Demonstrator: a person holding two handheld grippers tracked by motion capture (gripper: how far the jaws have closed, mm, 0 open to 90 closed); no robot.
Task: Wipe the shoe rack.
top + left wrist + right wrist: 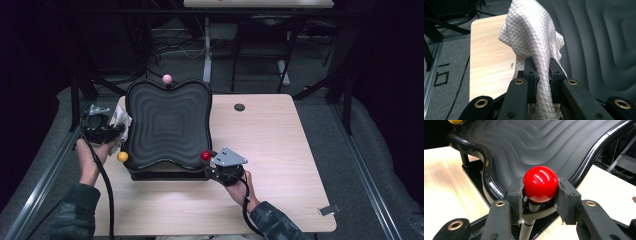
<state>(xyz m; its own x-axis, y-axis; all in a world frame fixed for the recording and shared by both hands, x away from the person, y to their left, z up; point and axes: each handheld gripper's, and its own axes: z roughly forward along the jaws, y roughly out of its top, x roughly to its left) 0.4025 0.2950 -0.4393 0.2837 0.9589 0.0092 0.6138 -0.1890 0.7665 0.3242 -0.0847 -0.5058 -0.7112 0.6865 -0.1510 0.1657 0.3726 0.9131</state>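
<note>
A black board with rippled contours [167,125] sits on the wooden table [270,150], with ball knobs at its corners: red [205,155], yellow [122,156] and pink [167,78]. My right gripper [215,165] is shut on the red ball knob [540,183], which stands on a white stem at the board's near right corner. My left gripper [116,131] is at the board's left edge, shut on a white quilted cloth [534,45] that rises above the jaws and rests against the board's dark surface [599,45].
A small dark round cap [239,107] lies on the table behind the board. A grey clip [329,210] sits at the table's near right edge. Black frame rails stand left of the table. The table's right half is bare wood.
</note>
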